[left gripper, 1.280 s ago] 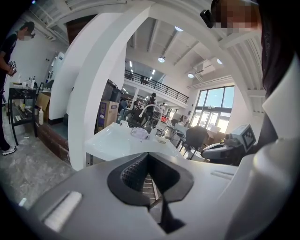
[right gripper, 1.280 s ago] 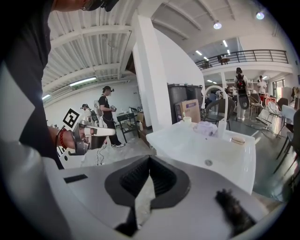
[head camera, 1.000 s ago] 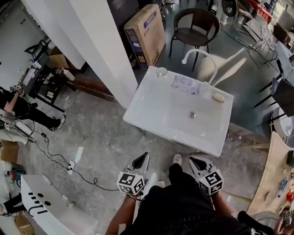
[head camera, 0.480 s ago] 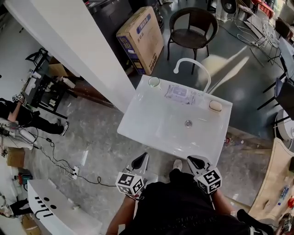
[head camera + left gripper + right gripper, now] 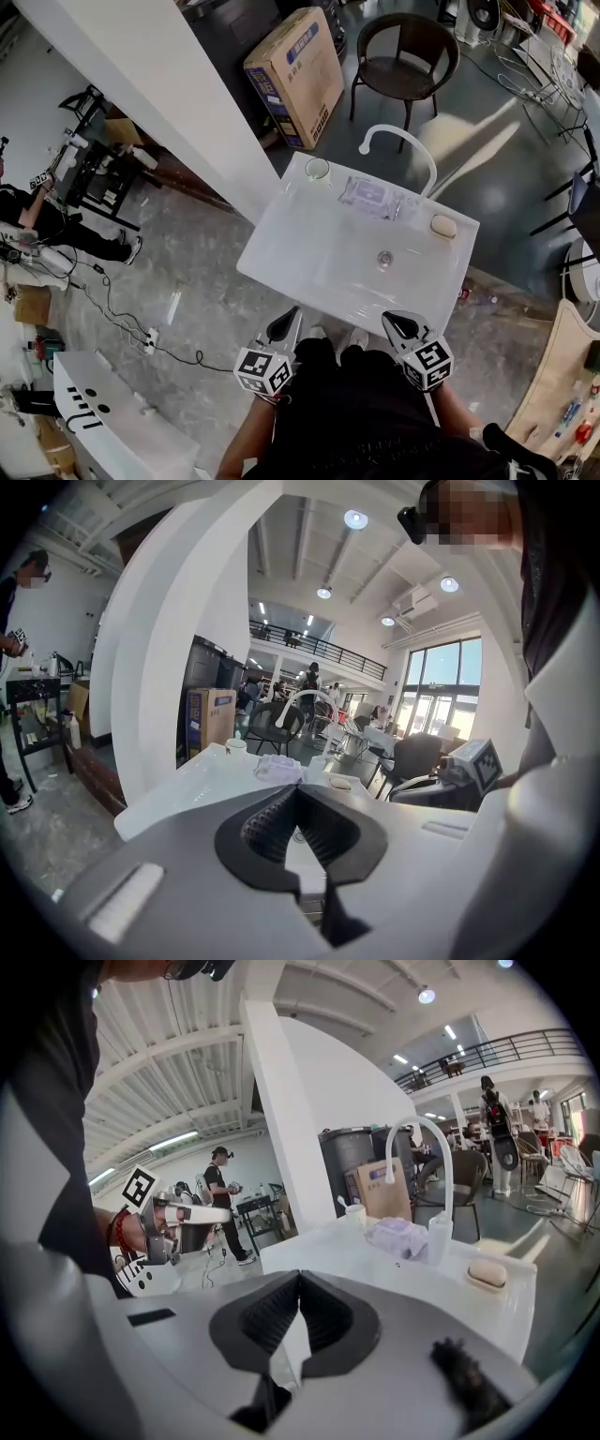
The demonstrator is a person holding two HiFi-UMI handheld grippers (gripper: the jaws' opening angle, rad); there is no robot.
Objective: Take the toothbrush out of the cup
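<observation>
Head view: one white sink; one cup on sink's back-left corner; one soap bar back-right; one faucet at sink's back edge. Two grippers, left gripper and right gripper, at sink's near edge, well apart from cup. One cardboard box beyond sink, print unreadable.

Left gripper view: jaws pressed together, nothing between.

Right gripper view: jaws pressed together, nothing between; one toothbrush standing in cup.

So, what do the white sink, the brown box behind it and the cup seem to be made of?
The sink looks like glazed ceramic or cast resin: white, glossy, reflecting light. The box looks like matt brown cardboard, with blue print on its side. The cup seems pale and smooth, perhaps plastic or ceramic; it is too small to tell.
</observation>
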